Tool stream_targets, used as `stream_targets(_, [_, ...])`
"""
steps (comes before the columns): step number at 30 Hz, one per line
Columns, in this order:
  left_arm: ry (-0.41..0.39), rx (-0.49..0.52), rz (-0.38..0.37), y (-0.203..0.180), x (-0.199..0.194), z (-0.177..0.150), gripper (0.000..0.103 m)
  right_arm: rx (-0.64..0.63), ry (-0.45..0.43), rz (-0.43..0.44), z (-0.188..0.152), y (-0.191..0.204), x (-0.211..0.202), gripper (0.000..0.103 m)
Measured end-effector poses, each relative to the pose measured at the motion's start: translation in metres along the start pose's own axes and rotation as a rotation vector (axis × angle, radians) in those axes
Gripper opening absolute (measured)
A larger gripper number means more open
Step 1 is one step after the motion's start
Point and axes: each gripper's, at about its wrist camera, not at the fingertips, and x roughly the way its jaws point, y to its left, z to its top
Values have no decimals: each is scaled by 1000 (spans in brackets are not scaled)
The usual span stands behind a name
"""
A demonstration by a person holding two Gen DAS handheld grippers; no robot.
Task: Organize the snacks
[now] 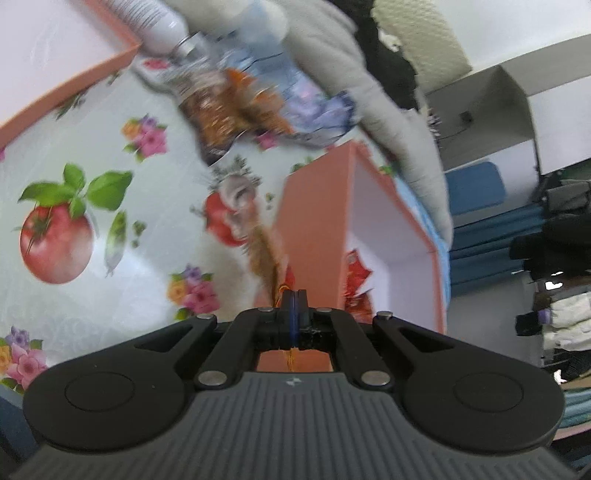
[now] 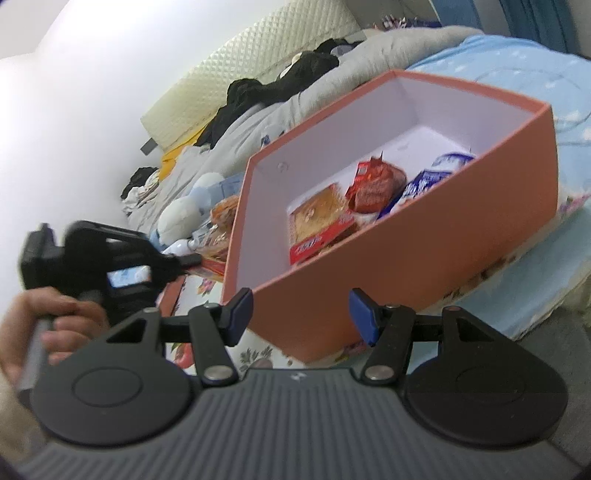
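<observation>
Landmark: the orange box, open-topped with a white inside, stands on the floral tablecloth.

Left gripper: jaws fully closed, pinching the thin edge of a brown-orange snack packet; the packet stretches away from the fingertips, just beside the orange box's outer wall, and is blurred.

Left hand: seen in the right wrist view beside the box's near left corner, wrapped around the gripper's handle.

Right gripper: jaws about half open with nothing between the blue pads; it hangs in front of the box's near wall, not touching it.

Snacks in the box: a flat red-and-tan packet lies nearest the left inner wall; a red wrapper lies next to it, further in; a blue-and-white packet sits against the near wall, to the right of the red one.

Snacks outside the box: a blurred heap of wrappers, brown-orange and pale blue-purple, lies on the cloth beyond the box's far corner in the left wrist view.

White bottle: lies past that heap, further from the box, next to a second orange tray.

Behind the box: a grey blanket and dark clothing on a bed.
</observation>
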Motion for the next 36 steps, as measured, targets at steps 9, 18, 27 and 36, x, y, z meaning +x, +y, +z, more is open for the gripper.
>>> stream_targets(9, [-49, 75, -46, -38, -40, 8, 0, -34, -36, -34, 23, 3, -1, 62])
stream_targets(18, [-90, 215, -78, -101, -70, 4, 0, -12, -51, -24, 56, 8, -7, 62])
stream_targets(27, [-19, 412, -88, -165, -41, -19, 0, -74, -71, -116, 84, -2, -13, 62])
stream_targets(36, [92, 656, 15, -199, 26, -55, 0, -97, -62, -196, 94, -24, -17, 62])
